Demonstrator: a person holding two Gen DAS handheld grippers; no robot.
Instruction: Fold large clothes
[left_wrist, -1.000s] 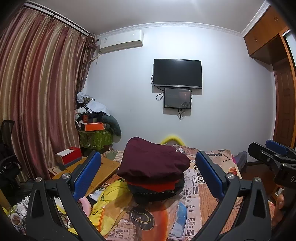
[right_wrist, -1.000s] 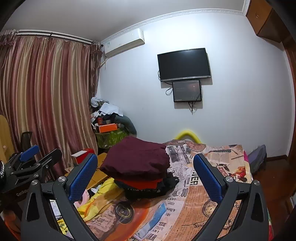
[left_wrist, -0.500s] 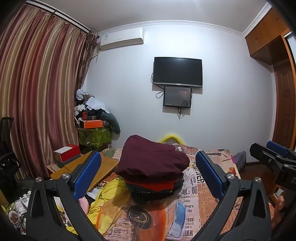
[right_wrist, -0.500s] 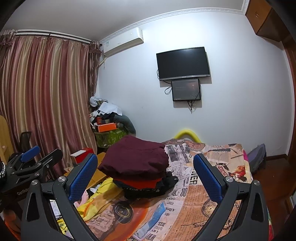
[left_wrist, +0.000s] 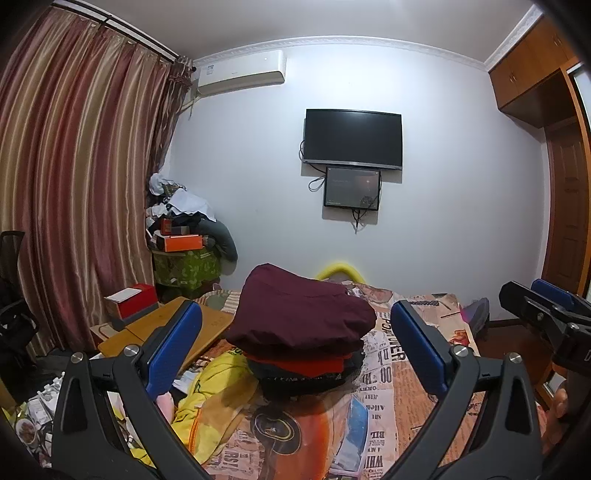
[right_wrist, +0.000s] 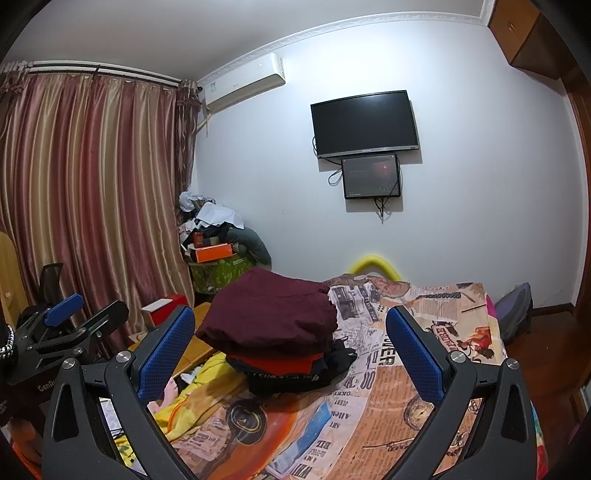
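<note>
A stack of folded clothes sits on the bed, with a maroon garment (left_wrist: 299, 314) (right_wrist: 269, 314) on top of a red one (left_wrist: 306, 365) and a black one (right_wrist: 295, 376). A crumpled yellow garment (left_wrist: 218, 398) (right_wrist: 188, 398) lies at the bed's left edge. My left gripper (left_wrist: 295, 350) is open and empty, held above the bed short of the stack; it also shows in the right wrist view (right_wrist: 85, 317). My right gripper (right_wrist: 291, 350) is open and empty, to the right of the left one; it also shows in the left wrist view (left_wrist: 535, 302).
The bed has a newspaper-print cover (left_wrist: 388, 398) (right_wrist: 406, 387). A wooden desk (left_wrist: 162, 332) with a red box (left_wrist: 133, 299) stands left of it. A clutter pile (left_wrist: 184, 236) fills the corner by the curtains (left_wrist: 74, 184). A TV (left_wrist: 352, 138) hangs on the far wall.
Both grippers have drifted slightly, so the stack sits a little lower and nearer in view. Both stay open and empty.
</note>
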